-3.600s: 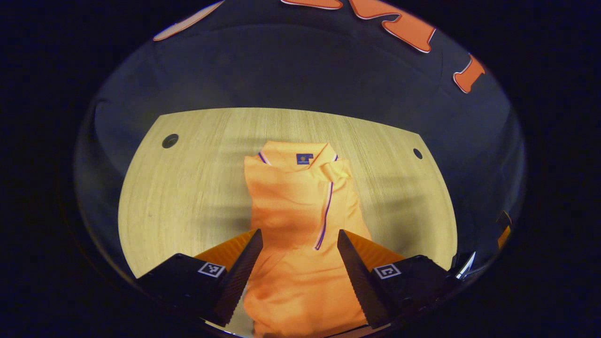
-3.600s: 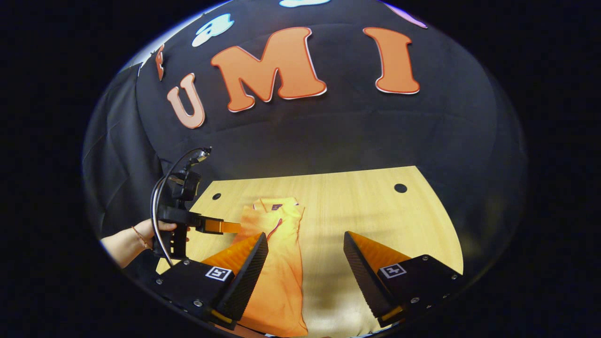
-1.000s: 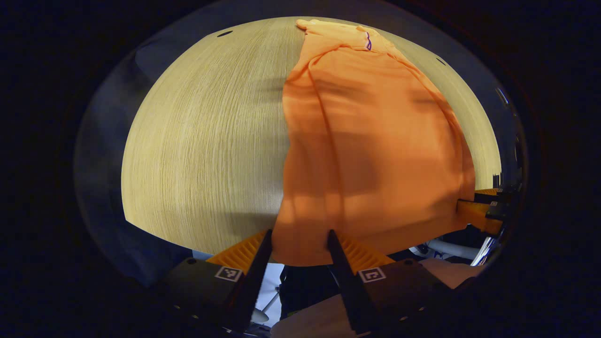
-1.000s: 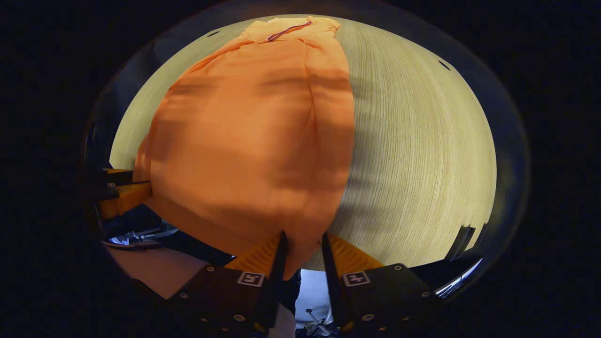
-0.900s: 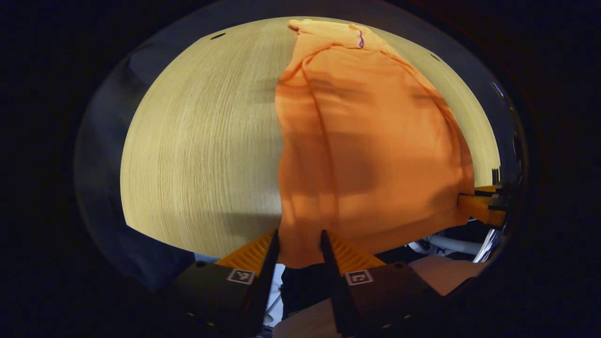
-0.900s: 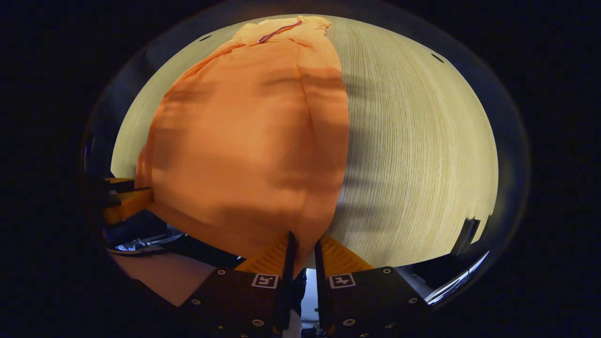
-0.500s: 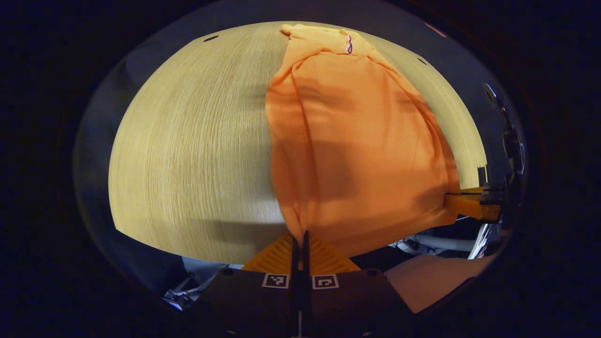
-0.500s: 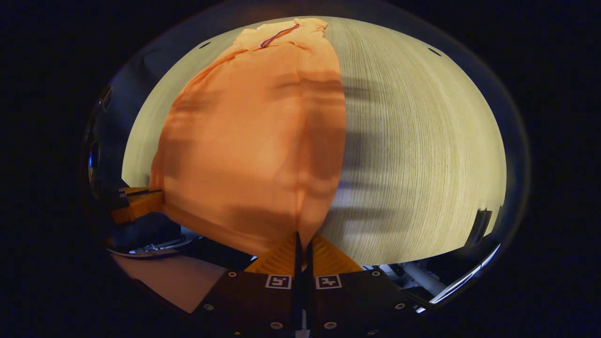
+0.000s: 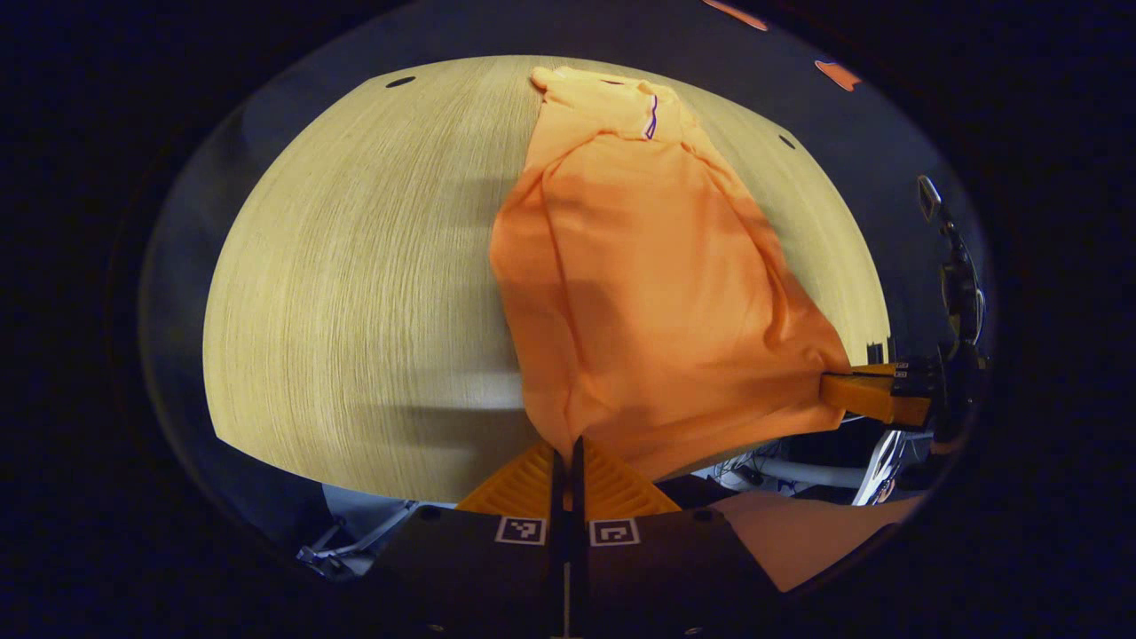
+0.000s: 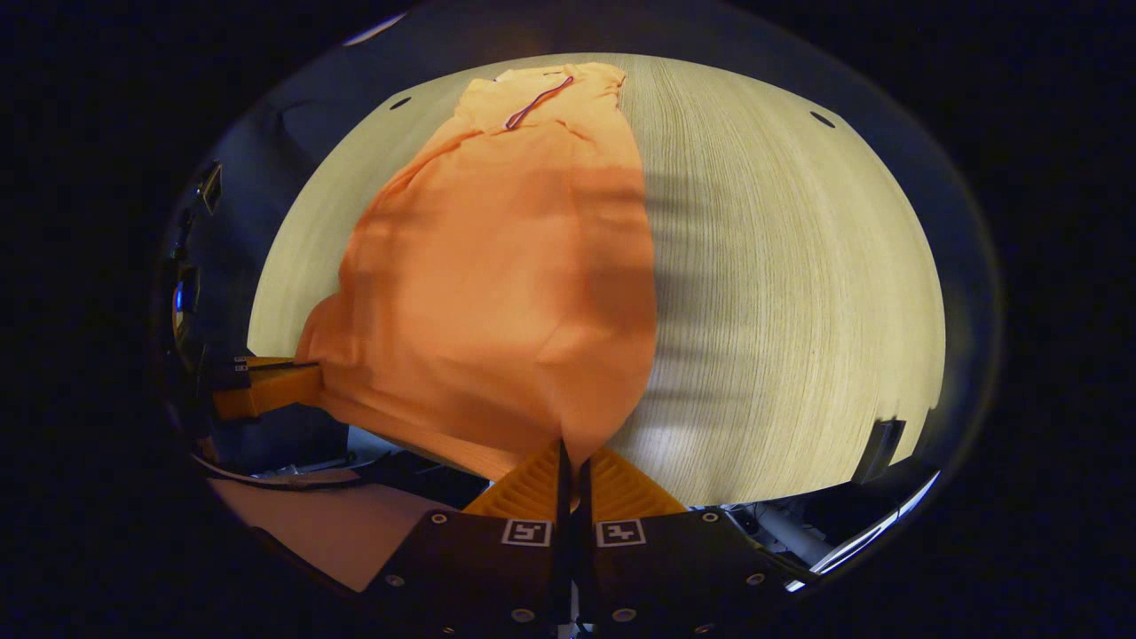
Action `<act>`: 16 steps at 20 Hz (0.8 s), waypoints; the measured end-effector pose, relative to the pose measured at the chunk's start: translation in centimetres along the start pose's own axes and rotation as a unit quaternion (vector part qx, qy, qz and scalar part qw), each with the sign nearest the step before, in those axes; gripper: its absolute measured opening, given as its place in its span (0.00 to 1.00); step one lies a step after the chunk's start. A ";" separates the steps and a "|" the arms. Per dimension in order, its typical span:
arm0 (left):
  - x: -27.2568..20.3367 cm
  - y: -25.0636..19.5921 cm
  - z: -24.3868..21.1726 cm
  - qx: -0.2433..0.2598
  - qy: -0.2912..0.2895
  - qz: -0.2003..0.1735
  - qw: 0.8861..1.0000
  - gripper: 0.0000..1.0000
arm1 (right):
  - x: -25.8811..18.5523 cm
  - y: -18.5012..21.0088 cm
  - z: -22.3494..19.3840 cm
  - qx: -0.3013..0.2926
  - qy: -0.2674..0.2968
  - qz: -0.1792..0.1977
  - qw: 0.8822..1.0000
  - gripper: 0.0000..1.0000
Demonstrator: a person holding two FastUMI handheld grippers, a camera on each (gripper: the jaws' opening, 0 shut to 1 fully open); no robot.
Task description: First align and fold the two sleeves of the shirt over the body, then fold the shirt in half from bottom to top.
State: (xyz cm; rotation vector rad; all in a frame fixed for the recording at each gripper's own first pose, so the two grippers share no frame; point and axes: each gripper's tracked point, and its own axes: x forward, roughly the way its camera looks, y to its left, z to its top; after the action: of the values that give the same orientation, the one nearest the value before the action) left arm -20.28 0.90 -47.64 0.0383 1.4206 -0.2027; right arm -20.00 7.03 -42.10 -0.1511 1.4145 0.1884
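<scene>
**Both tongs clenched on the shirt hem**

Your left tongs point(image 9: 565, 451) pinched one bottom corner of the orange polo shirt point(image 9: 657, 275), fingers pressed together on the cloth. Your right tongs point(image 10: 571, 454) gripped the other corner the same way. The shirt lay lengthwise on the wooden worktop point(image 9: 355, 284), collar point(image 10: 541, 89) at the far end, hem raised at the near edge. No brand or writing was legible.

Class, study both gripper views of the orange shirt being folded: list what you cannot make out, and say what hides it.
1. Sleeves of the orange polo shirt: left gripper view, not distinguishable in the folded cloth.
2. Hem corner held by the left gripper: covered by its closed jaws.
3. Hem corner held by the right gripper: right gripper view, likewise covered.
4. Wooden table under the shirt: hidden by cloth.
</scene>
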 end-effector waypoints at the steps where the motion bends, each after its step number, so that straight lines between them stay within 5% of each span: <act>1: -0.1 0.1 0.7 0.003 -0.009 0.003 1.000 0.04 | -0.5 -0.1 1.0 -0.001 -0.009 0.000 1.000 0.04; 16: -2.7 -0.7 13.5 0.028 -0.143 -0.022 0.989 0.03 | -6.3 -2.2 16.1 0.005 -0.116 -0.001 0.993 0.04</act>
State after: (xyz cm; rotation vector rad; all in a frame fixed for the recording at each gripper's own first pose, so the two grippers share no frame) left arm -7.53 -1.45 -42.90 0.0237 1.1304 -0.2738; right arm -4.91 8.07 -33.47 -0.1171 1.1829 0.1912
